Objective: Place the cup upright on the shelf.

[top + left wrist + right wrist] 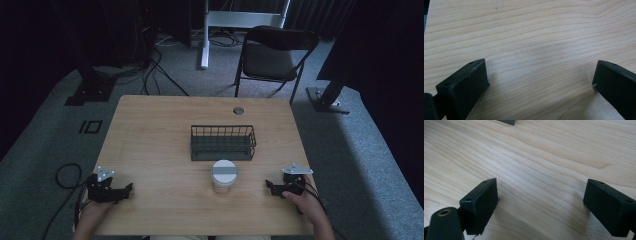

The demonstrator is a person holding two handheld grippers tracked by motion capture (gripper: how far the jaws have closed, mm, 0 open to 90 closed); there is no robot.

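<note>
Our left claw (127, 189) and right claw (268, 185) rest wide open and empty either side of the jar (224, 175), which we have yet to grasp.

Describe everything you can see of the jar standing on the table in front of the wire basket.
The jar is a small round container with a pale, see-through-looking body and a white lid crossed by a grey band. It stands upright with the lid on, on the wooden table, just on the person's side of the dark wire basket, close to it. Nothing grips it; its contents cannot be made out.
</note>
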